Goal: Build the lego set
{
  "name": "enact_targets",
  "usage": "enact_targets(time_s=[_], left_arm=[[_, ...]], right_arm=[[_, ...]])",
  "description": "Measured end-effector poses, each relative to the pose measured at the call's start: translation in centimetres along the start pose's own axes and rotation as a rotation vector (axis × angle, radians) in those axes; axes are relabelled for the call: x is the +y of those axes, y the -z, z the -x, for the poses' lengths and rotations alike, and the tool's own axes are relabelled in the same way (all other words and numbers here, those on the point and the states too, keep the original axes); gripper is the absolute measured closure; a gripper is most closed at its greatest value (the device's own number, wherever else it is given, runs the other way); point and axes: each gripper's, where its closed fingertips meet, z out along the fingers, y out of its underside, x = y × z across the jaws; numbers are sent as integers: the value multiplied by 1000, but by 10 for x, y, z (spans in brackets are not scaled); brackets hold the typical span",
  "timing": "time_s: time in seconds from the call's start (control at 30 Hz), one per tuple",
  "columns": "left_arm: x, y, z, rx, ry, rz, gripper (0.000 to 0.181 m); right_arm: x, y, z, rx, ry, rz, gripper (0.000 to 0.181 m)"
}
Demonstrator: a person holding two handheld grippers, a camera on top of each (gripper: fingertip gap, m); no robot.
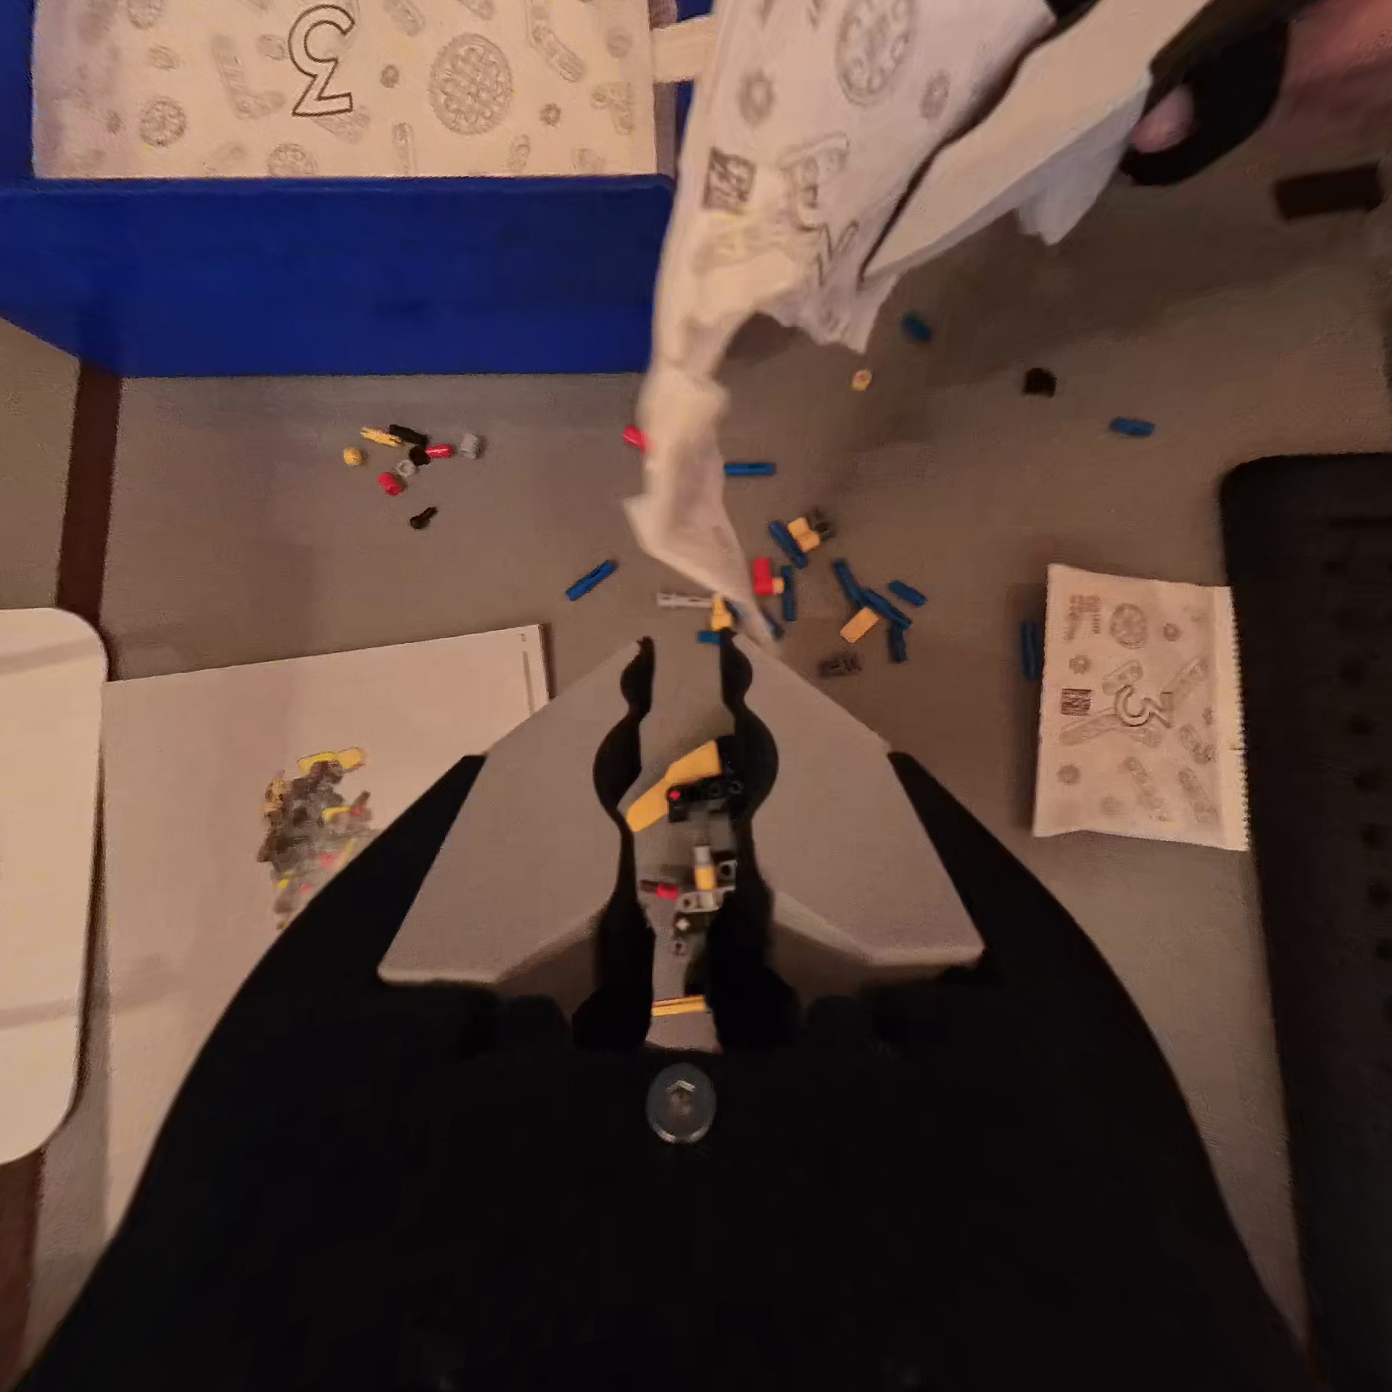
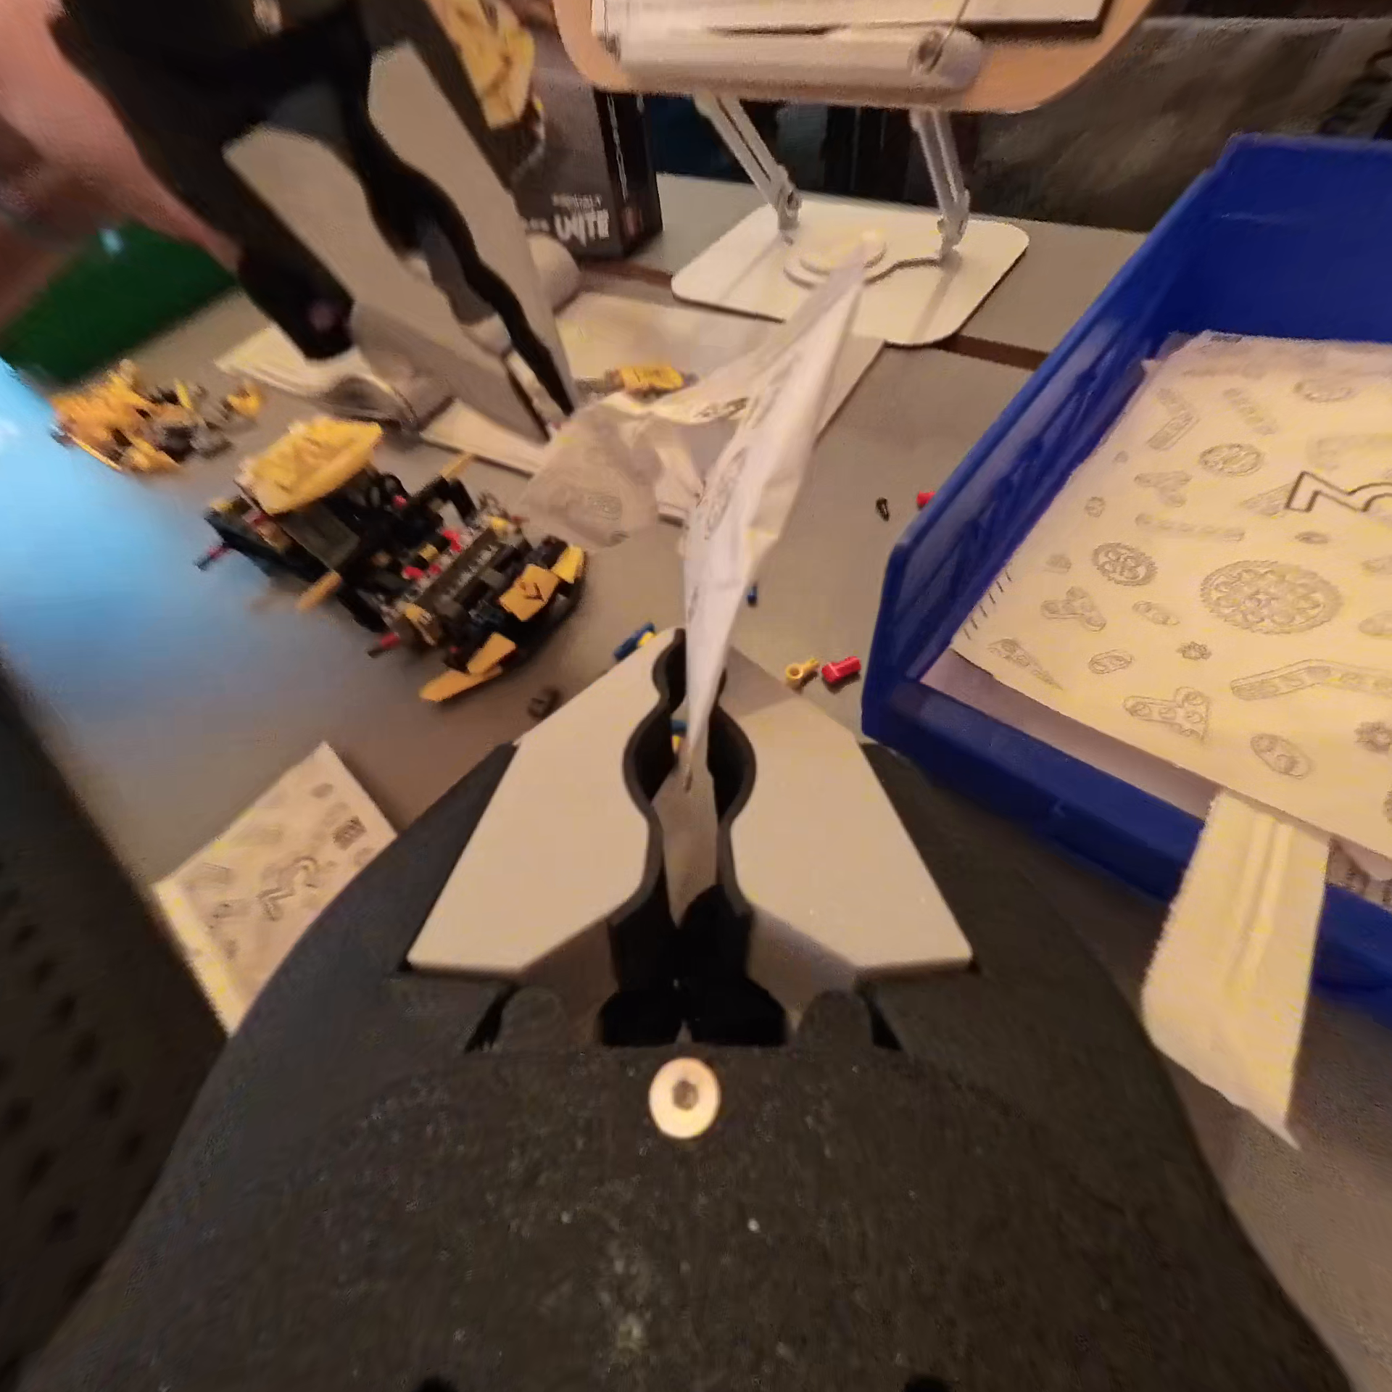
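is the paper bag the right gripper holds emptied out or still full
Emptied, apparently: the paper bag hangs limp and crumpled from the right gripper, with loose pieces scattered beneath on the table.

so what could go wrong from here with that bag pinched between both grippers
The torn white paper parts bag is stretched between the right hand-held gripper and the left hand-held gripper; it could rip further. Anything still inside might spill among the loose blue, red and yellow pins on the grey table, and some could roll away. The swinging bag might also knock the yellow and black model car below it.
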Motion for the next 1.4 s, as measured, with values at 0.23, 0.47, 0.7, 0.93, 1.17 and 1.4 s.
enact_targets(time_s=[0.23, 0.47, 0.7, 0.93, 1.17, 1.4], left_arm=[[-11, 15, -40, -24, 96, -229, 139], [-16, 38, -17, -493, -110, -277, 139], [-23, 35, -19, -940, -683, -79, 135], [-43, 33, -22, -1198, -985, -52, 135], [-52, 45, -25, -1322, -1002, -117, 151], [-55, 59, -27, -1202, -816, -255, 181]], right_arm=[[-29, 17, 9, -97, -189, -106, 181], [-27, 17, 16, -83, -270, -99, 181], [-28, 14, 23, -100, -370, -104, 181], [-32, 13, 27, -107, -380, -97, 181], [-33, 17, 23, -117, -407, -97, 181], [-22, 15, 14, -92, -420, -57, 181]])
